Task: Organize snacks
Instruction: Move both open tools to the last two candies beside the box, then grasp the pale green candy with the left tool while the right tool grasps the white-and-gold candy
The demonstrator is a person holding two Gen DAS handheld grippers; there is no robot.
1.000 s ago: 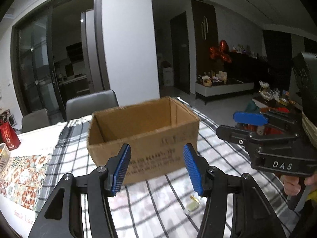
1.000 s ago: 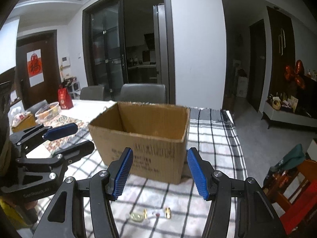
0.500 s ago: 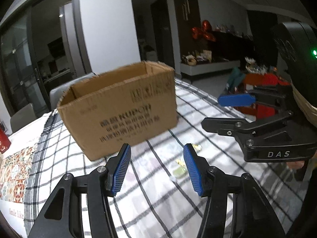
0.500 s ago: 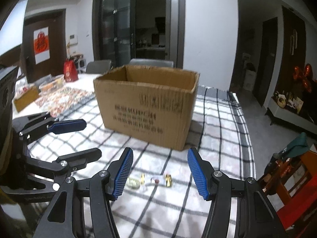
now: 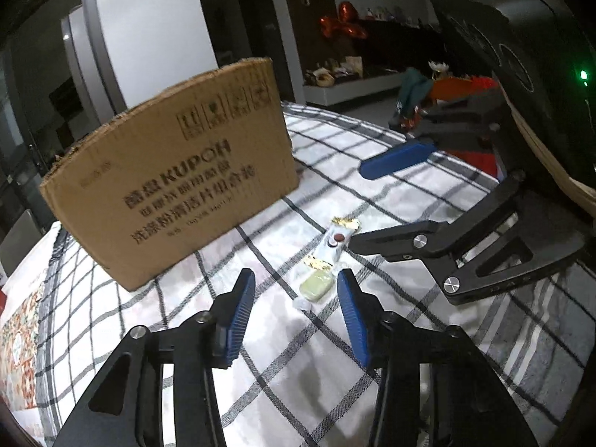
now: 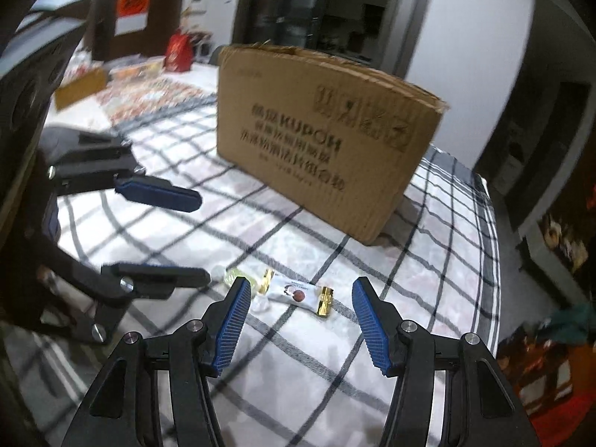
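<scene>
Snacks (image 6: 294,292) partly hidden by left gripper (image 5: 294,311); both grippers' jaws apart, box (image 6: 324,134) blurred.

A home's dining and living area. The surface (image 6: 439,246) wears a black-and-white checked cloth, and a cardboard box (image 6: 327,138) stands on it. Behind the box: dark glass sliding doors (image 6: 298,3). To its right, a low cabinet (image 5: 350,85) with ornaments and a red balloon bow (image 5: 341,26).

Ahead of your jaws, matt corrugated cardboard box (image 6: 327,138); between them, glossy white wrapper (image 6: 294,292) with gold foil ends on woven checked cloth (image 6: 298,354).
</scene>
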